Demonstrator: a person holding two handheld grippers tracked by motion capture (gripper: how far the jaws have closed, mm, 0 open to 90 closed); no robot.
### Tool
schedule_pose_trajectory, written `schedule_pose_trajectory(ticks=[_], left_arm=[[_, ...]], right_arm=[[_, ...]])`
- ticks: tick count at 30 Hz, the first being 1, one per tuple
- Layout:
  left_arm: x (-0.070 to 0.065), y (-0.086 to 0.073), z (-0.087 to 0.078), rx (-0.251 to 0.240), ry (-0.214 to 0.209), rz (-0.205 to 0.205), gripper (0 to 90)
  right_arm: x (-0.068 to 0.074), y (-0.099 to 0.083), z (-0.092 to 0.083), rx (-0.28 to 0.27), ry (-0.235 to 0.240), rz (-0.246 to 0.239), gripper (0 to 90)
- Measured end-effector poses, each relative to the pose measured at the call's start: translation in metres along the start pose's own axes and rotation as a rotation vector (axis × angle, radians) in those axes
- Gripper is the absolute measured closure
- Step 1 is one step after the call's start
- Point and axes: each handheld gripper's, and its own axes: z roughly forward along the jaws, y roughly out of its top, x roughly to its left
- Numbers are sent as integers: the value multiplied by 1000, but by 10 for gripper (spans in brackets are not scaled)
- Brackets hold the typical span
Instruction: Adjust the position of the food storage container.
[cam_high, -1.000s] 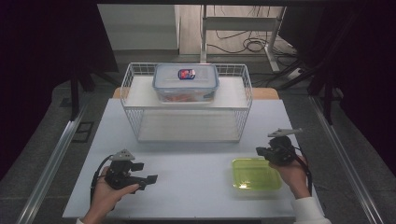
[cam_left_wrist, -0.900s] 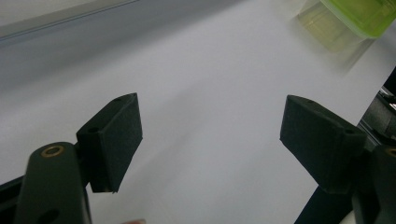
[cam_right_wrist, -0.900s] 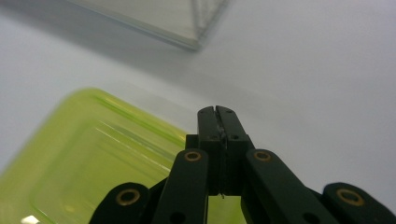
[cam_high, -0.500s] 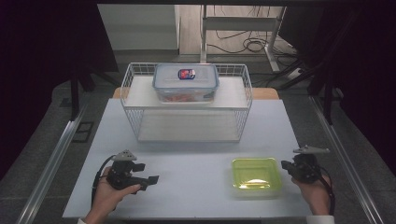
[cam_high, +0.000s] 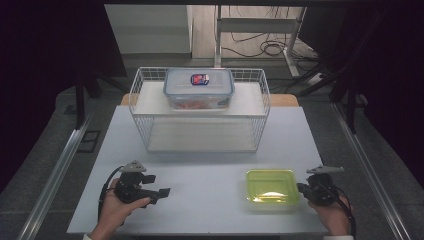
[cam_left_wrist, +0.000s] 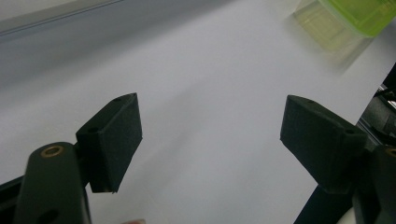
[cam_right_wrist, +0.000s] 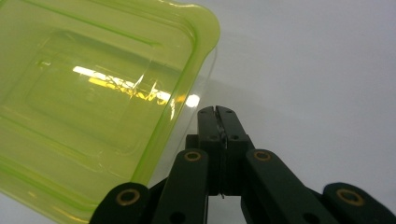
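While the right gripper (cam_high: 303, 189) sat just off the right edge of the green container (cam_high: 272, 187), its fingers (cam_right_wrist: 218, 122) were pressed flat together with nothing between them, tips right next to the container's corner; I couldn't tell if they actually touched it. That container was a see-through yellow-green tub, sitting open side up near the front right of the white bench (cam_high: 210, 150). Over on the left, the left gripper (cam_high: 159, 192) was resting in the person's hand low over the front left of the bench, fingers (cam_left_wrist: 112, 140) spread wide and holding nothing, just bare bench between them. It was well apart from the green tub. Further back there was a wire basket (cam_high: 200, 112) with a clear lidded box (cam_high: 198, 89) on its upper shelf.
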Motion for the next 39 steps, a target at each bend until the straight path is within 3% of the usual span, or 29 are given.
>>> schedule_pose_trajectory(ticks=[12,29,39], left_arm=[[2,-1,1,5,3,-2,207],[4,-1,2,7,1,-5,211],[4,-2,5,18,1,-3,208]], right_arm=[[32,9,4,0,46,-56,888],[106,41,35,7,133,-193,888],[129,52,47,-27,156,-222,888]])
